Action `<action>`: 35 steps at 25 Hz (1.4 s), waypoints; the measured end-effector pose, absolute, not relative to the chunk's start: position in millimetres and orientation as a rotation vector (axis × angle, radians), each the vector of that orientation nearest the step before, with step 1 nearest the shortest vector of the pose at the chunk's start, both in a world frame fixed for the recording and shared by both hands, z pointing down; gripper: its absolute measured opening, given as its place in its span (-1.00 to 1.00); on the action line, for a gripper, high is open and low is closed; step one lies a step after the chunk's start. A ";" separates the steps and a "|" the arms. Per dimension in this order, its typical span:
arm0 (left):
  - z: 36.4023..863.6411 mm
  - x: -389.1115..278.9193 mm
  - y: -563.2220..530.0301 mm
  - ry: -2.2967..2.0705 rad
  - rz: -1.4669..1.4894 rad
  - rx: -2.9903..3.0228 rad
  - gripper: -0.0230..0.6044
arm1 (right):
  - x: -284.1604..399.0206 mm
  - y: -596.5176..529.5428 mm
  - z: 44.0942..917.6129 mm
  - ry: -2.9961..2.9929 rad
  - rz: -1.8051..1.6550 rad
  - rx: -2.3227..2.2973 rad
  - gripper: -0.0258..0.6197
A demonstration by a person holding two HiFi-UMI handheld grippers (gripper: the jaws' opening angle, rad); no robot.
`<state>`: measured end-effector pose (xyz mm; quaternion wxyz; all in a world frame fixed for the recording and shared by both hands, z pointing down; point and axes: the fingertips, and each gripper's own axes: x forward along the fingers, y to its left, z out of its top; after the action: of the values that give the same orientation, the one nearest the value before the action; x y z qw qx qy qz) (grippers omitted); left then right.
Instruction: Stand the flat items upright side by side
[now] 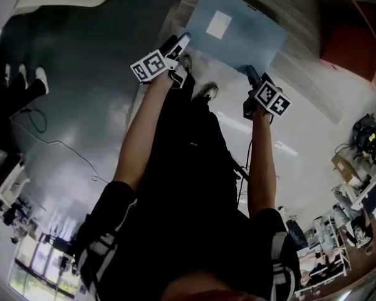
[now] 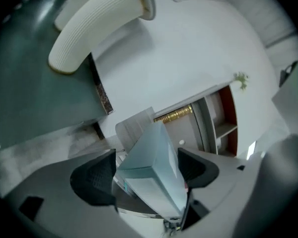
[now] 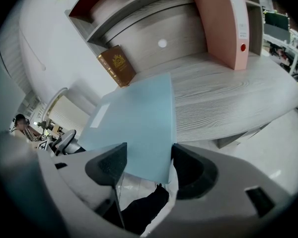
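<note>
**Operator:** What have my fingers got?

**Spotter:** Your left gripper (image 2: 148,175) has its pads (image 2: 97,175) spread wide and pressed on either side of the blue folder (image 2: 154,155), whose near end fills the gap. Your right gripper (image 3: 148,165) is clamped on the folder's near right corner, with its jaws also wide apart.

**Operator:** Where does the folder sit?

**Spotter:** Out in front of you, held by its two near corners. The broad face with the white label (image 1: 219,24) is turned towards you. Its far part is over the wooden desk (image 3: 228,98), and its near edge hangs past the desk's front, above the floor.

**Operator:** What's on the desk?

**Spotter:** A pink binder (image 3: 223,24) stands upright at your right, well apart from the folder. A brown book (image 3: 116,64) leans tilted against the shelf unit's back panel, just beyond the folder's far edge.

**Operator:** And the room?

**Spotter:** You have a glossy grey floor (image 1: 69,105) beneath you, with a thin cable (image 1: 56,146) lying on it. A white wall (image 2: 188,48) rises beside the shelf unit, and a green sprig (image 2: 241,80) sits at the unit's top. Cluttered desks (image 1: 357,168) stand far off at your right.
</note>
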<state>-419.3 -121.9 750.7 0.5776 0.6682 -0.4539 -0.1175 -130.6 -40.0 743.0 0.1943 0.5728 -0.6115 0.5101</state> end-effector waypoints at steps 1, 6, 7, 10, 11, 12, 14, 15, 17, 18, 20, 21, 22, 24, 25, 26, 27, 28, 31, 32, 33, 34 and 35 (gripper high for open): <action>756.2 -417.8 -119.7 -1.055 -0.307 1.525 0.28 | -130.5 -40.4 742.8 -1.714 1.431 1.607 0.03; 766.8 -397.8 -115.7 -0.965 -0.401 1.451 0.30 | -131.6 -41.6 739.8 -1.720 1.435 1.606 0.03; 768.3 -393.7 -115.7 -0.943 -0.425 1.433 0.30 | -131.8 -41.4 739.8 -1.721 1.437 1.603 0.03; 769.8 -380.3 -119.4 -0.870 -0.503 1.405 0.30 | -131.4 -41.4 740.0 -1.722 1.443 1.592 0.03; 769.2 -375.2 -120.9 -0.845 -0.515 1.406 0.30 | -131.0 -41.6 739.7 -1.722 1.444 1.589 0.03; 768.7 -370.6 -121.9 -0.822 -0.518 1.408 0.30 | -130.8 -41.6 739.6 -1.722 1.446 1.588 0.03; 769.7 -365.6 -122.4 -0.804 -0.511 1.412 0.29 | -131.2 -41.0 740.2 -1.724 1.448 1.588 0.03; 770.4 -364.9 -122.7 -0.803 -0.511 1.415 0.28 | -131.3 -40.8 740.7 -1.727 1.448 1.588 0.03; 768.8 -363.6 -124.3 -0.791 -0.538 1.413 0.13 | -131.1 -40.9 741.1 -1.731 1.447 1.590 0.03; 767.7 -363.4 -124.9 -0.786 -0.551 1.410 0.11 | -131.0 -41.1 741.1 -1.732 1.447 1.592 0.03; 766.1 -364.3 -125.3 -0.790 -0.558 1.412 0.09 | -131.4 -41.6 740.7 -1.734 1.448 1.596 0.03; 764.7 -364.6 -125.4 -0.795 -0.560 1.414 0.08 | -131.5 -41.7 740.7 -1.737 1.450 1.599 0.03; 763.1 -364.9 -125.3 -0.801 -0.560 1.419 0.08 | -131.6 -41.6 740.8 -1.739 1.456 1.601 0.03; 759.7 -367.4 -124.9 -0.833 -0.534 1.443 0.07 | -132.3 -41.6 741.2 -1.749 1.471 1.600 0.03; 756.2 -369.3 -124.7 -0.855 -0.511 1.462 0.07 | -132.8 -41.7 741.1 -1.756 1.480 1.597 0.03; 752.0 -371.6 -124.4 -0.882 -0.480 1.485 0.07 | -133.1 -41.6 740.8 -1.763 1.485 1.595 0.03; 747.4 -373.7 -123.8 -0.910 -0.449 1.506 0.07 | -133.1 -41.4 740.3 -1.770 1.484 1.592 0.03; 742.3 -374.9 -123.3 -0.933 -0.428 1.521 0.06 | -132.7 -40.8 739.8 -1.775 1.477 1.590 0.04; 720.4 -376.2 -122.0 -0.985 -0.407 1.562 0.06 | -129.3 -37.4 732.9 -1.783 1.452 1.593 0.04; 711.4 -377.2 -121.9 -1.003 -0.400 1.583 0.06 | -128.4 -36.0 729.1 -1.790 1.452 1.596 0.04; 704.2 -378.6 -122.4 -1.022 -0.388 1.610 0.06 | -128.0 -35.0 726.6 -1.799 1.453 1.600 0.04; 699.3 -379.8 -123.4 -1.041 -0.369 1.642 0.05 | -128.1 -34.5 726.2 -1.810 1.453 1.603 0.03; 695.6 -380.5 -125.1 -1.060 -0.345 1.677 0.05 | -128.2 -34.6 726.9 -1.821 1.445 1.606 0.01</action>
<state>-380.5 -125.1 695.6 0.5347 0.7037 -0.4449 -0.1449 -128.2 -34.6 726.9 0.1572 0.5614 -0.6364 0.5051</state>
